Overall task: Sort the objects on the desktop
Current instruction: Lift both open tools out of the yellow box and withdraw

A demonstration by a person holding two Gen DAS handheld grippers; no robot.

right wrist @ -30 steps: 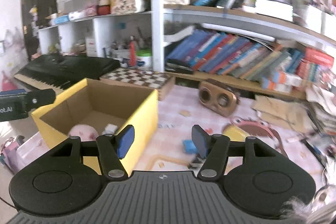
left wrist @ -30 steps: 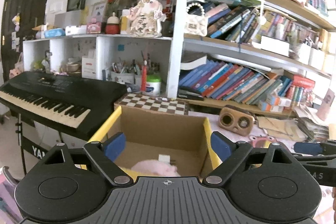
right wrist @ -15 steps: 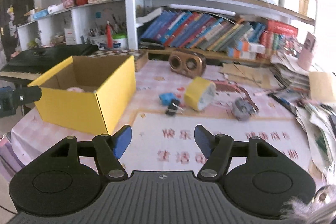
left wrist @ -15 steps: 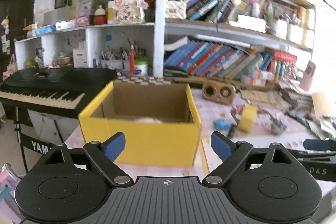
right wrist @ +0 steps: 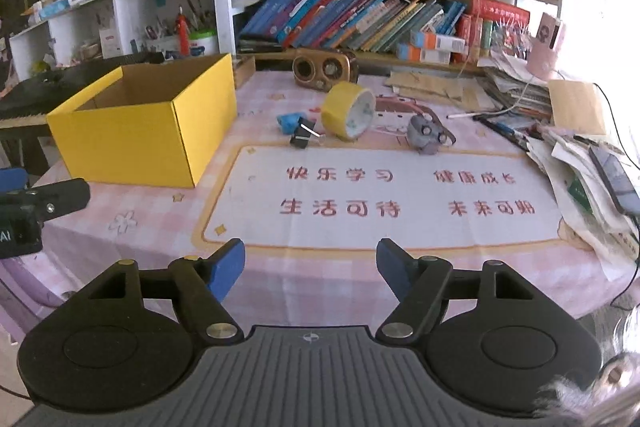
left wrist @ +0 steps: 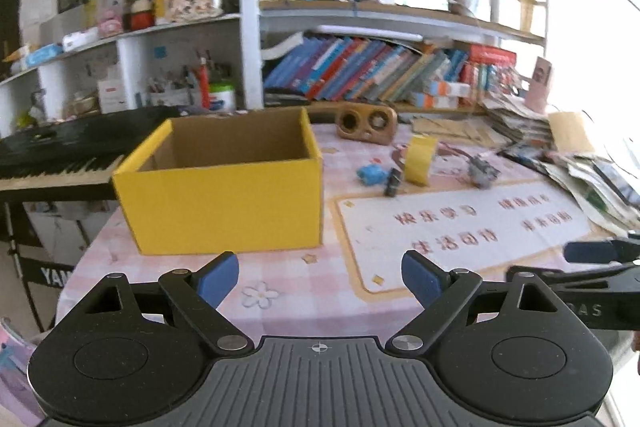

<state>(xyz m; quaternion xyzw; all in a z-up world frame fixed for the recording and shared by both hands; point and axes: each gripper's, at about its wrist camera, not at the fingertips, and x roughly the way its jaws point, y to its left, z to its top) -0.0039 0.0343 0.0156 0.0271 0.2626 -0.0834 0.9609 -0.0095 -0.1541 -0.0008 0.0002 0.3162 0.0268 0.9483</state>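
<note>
Both tools hang back over the near edge of the surface (right wrist: 328, 283), neither holding anything. The left hand-held gripper (left wrist: 320, 277) stands wide apart with only pink cloth between its pads. The right hand-held gripper (right wrist: 310, 267) has just been opening and now gapes moderately, also with nothing between the jaws.

The things to sort lie in a tight cluster beyond the printed mat (right wrist: 380, 195): a blue eraser-like piece (right wrist: 290, 122), a black binder clip (right wrist: 302, 139) just beside it, a yellow tape roll (right wrist: 348, 110) standing on its edge, and a small grey toy (right wrist: 424, 134) a little to its right. The yellow box (right wrist: 148, 123) sits open-topped to their left.

Risks, as I judge them: the tape roll stands on its rim and will likely roll if a finger nudges its side. The clip and the blue piece are so close that jaws closing on 1 may drag or pinch the other. The clip's wire handles could also slip off smooth pads.

Room is generous over the mat, which is bare and gives a clean approach from the front. To the right, loose paper stacks (right wrist: 580, 163) and a cable crowd the edge and could snag a wide swing. The box wall blocks a low sideways path on the left, so anything carried there needs to clear its rim. The 2 tools also sit near each other.
</note>
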